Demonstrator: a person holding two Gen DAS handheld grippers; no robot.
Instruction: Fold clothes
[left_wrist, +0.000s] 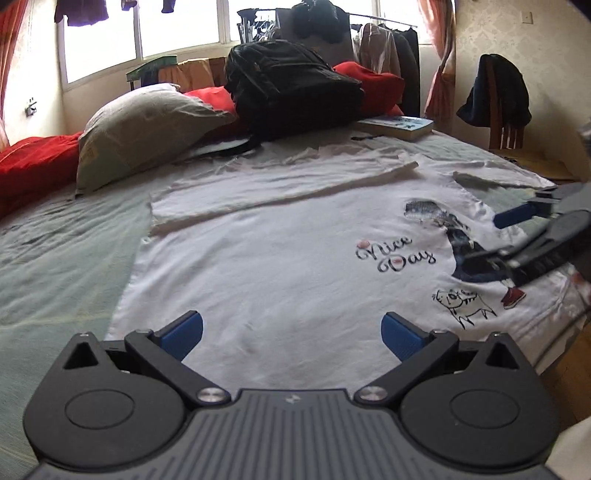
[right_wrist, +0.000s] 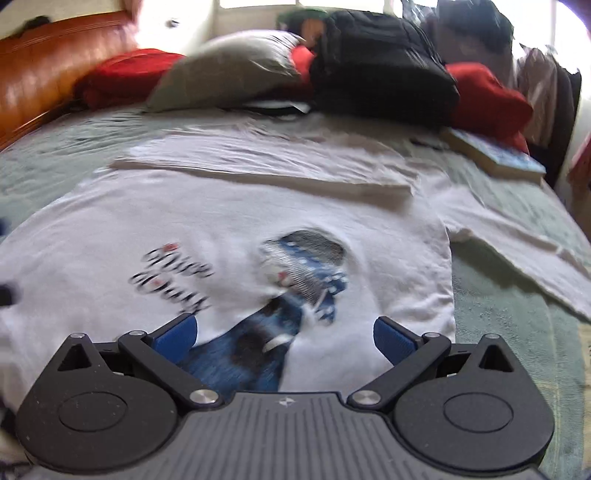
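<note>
A black backpack (left_wrist: 291, 86) leans on red bedding (left_wrist: 29, 162) beside a grey pillow (left_wrist: 144, 129); a book (left_wrist: 397, 125) lies nearby.

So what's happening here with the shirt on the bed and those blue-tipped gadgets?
A person is folding a white T-shirt spread on a bed, working with a pair of handheld tongs. The far side of the shirt is already folded over onto its middle. Both the left tongs and the right tongs are open over the near part of the shirt, gripping nothing. A black backpack, a pillow and a book sit at the far end.
</note>
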